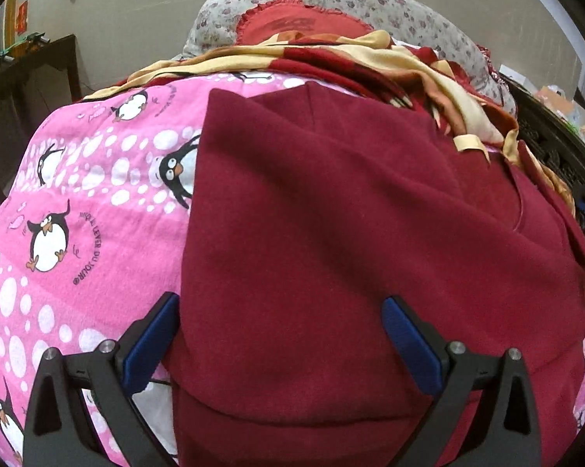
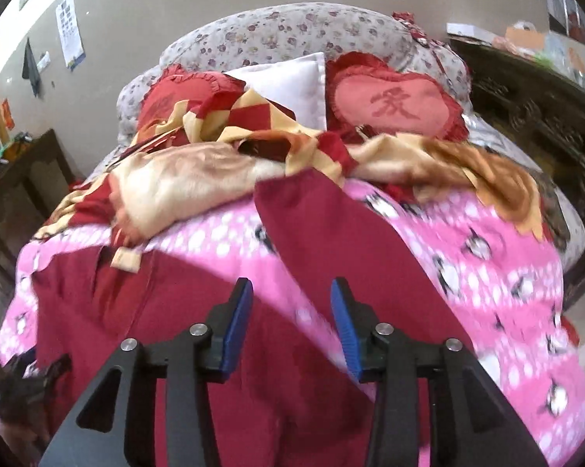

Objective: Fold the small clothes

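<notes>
A dark red fleece garment (image 1: 331, 214) lies spread on a pink penguin-print blanket (image 1: 97, 202). My left gripper (image 1: 280, 301) hovers over the garment's near part, open wide, with the cloth's left edge running by its left finger (image 1: 152, 342). In the right wrist view the garment's body (image 2: 144, 311) fills the lower left, and a long sleeve-like part (image 2: 323, 225) runs up across the pink blanket (image 2: 487, 272). My right gripper (image 2: 291, 284) stands open above the gap between body and sleeve, with nothing pinched between its blue pads. This view is blurred.
A crumpled red-and-cream blanket (image 2: 195, 179) lies just beyond the garment, touching its far edge (image 1: 370, 58). Behind are heart-shaped red cushions (image 2: 393, 105), a white pillow (image 2: 292, 81) and a floral headboard (image 2: 284, 35). Dark wooden furniture stands left (image 1: 27, 78) and right (image 2: 526, 105).
</notes>
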### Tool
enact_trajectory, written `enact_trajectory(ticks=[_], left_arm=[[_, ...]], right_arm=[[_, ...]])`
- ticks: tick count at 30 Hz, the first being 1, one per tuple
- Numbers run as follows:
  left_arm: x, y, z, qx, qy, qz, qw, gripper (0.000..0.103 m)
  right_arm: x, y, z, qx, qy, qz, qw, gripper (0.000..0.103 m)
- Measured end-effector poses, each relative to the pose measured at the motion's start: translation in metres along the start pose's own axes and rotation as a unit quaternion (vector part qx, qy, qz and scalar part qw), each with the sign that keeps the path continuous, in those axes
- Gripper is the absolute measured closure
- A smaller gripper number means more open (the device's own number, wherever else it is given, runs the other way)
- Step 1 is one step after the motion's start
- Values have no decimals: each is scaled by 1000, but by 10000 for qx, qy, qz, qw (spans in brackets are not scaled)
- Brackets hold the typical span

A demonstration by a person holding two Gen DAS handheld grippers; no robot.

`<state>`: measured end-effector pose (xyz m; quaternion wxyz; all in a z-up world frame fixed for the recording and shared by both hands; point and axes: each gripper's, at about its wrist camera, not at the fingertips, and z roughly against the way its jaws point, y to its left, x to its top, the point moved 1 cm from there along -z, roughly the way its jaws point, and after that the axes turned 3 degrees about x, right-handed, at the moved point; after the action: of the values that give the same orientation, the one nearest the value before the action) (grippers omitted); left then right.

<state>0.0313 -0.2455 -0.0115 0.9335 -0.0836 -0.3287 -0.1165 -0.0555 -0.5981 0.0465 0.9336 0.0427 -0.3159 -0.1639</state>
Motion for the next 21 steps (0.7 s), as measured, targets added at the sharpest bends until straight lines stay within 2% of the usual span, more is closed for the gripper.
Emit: enact_trajectory(ticks=[3, 7, 8, 9, 10, 12, 15, 18, 21], left_arm=[[0, 4, 1, -91, -19, 48, 9999, 0], [0, 8, 1, -248, -50, 160, 9996, 0], [0, 8, 1, -234, -44, 150, 9996, 0], [0, 7, 1, -208, -34, 125, 9997, 0], [1, 6, 1, -185, -27, 105, 9998, 0], [1, 6, 0, -170, -17, 84, 9998, 0], [2, 7, 0, -209, -21, 106, 9997, 0], [2, 7, 0, -198, -19, 97, 9998, 0], [2, 7, 1, -187, -15, 88, 9998, 0]], right_arm=[[10, 14, -29, -57, 65, 181, 9998, 47], [18, 20, -72, -613, 226, 475, 9967, 48], [18, 17, -77, -631, 286, 482, 9964, 52], [17, 12, -80, -615, 336, 466, 9965, 74], [17, 9, -80, -569, 342, 425, 9969, 84], [19, -2, -66, -211, 284, 206, 9992, 84], [24, -12, -14, 648, 8, 134, 9978, 84], [27, -12, 46, 1300, -283, 463, 9900, 84], [24, -5, 122, 1897, -588, 899, 9760, 84]])
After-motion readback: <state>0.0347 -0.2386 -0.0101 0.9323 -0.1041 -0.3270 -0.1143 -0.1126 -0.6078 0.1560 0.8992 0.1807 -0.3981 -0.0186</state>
